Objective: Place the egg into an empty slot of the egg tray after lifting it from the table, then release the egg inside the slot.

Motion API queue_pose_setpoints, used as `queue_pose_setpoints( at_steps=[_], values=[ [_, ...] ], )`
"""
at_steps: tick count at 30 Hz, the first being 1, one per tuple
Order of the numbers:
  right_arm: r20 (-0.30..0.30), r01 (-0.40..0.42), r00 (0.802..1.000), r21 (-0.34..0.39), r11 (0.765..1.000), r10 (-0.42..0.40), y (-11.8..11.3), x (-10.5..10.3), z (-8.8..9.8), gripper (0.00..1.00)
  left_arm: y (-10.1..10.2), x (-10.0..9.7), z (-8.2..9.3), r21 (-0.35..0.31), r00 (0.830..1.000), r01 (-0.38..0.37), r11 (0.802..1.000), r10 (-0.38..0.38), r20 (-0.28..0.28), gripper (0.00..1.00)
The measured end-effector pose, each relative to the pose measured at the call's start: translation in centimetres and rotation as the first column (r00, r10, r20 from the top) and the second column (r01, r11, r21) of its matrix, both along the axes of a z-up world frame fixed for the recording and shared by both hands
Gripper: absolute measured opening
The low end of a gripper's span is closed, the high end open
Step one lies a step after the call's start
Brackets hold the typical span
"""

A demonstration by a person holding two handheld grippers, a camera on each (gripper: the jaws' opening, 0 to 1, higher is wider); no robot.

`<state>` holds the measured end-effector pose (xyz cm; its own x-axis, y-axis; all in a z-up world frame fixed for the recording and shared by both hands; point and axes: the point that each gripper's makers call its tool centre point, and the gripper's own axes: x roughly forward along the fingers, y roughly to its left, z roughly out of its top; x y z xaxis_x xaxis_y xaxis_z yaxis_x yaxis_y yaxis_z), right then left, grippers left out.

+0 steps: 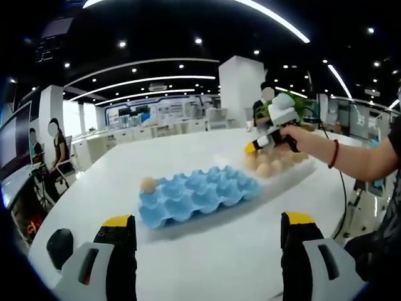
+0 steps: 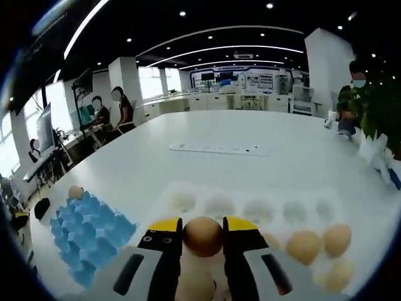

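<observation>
Blue tray: a blue moulded egg tray (image 1: 197, 195) lies on the white counter (image 1: 125, 169); one pale brown egg (image 1: 148, 184) sits in a corner slot, the other slots look bare. In the right gripper view the same tray (image 2: 88, 232) shows with that egg (image 2: 76, 192).
Clear tray: a clear plastic egg tray (image 2: 250, 210) just beside the blue one holds several tan eggs (image 2: 304, 244) along its near side; its far cups look pale and blurred, contents unclear.
Task egg: a smooth, brown oval egg (image 2: 203, 236), gripped between the yellow-tipped jaws of the right claw (image 2: 203, 233), above the clear tray.
Right claw from the left gripper view: right claw (image 1: 258, 145) over the clear tray (image 1: 282, 169), egg too small to make out.
Left claw: the left claw (image 1: 210, 232) stands wide apart, holding nothing, above the counter.
Cut off: the clear tray's right edge is lost at the view's edge.
</observation>
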<state>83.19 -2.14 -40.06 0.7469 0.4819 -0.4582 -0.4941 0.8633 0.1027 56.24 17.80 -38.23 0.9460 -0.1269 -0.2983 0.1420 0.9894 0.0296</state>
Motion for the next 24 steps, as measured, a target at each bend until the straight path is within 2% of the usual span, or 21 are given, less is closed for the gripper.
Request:
queue_pose_setpoints(
  at_steps=[2,4,9,14,24],
  values=[
    [0.012,-0.02,1.0,0.012,1.0,0.02,0.4,0.0,0.5,0.26,-0.2,0.1,0.1,-0.002,1.0,0.005,1.0,-0.005,0.004,0.97],
    [-0.005,-0.031,1.0,0.004,1.0,0.031,0.7,0.0,0.5,0.26,-0.3,0.1,0.1,-0.001,1.0,0.008,1.0,-0.008,0.005,0.97],
    [0.02,-0.055,0.998,0.004,0.998,0.055,1.2,-0.3,1.1,0.26,-0.4,0.0,0.1,0.001,1.0,0.006,1.0,-0.006,0.002,0.97],
    [0.057,-0.135,0.99,0.051,0.989,0.133,2.8,-1.1,2.8,0.26,-0.1,-0.2,0.3,0.005,1.0,0.0,1.0,0.0,0.006,0.97],
    [0.072,-0.193,0.98,0.073,0.978,0.188,4.4,-3.0,3.8,0.26,-0.2,-0.4,0.3,0.01,1.0,0.002,1.0,-0.002,0.005,0.97]
  ],
)
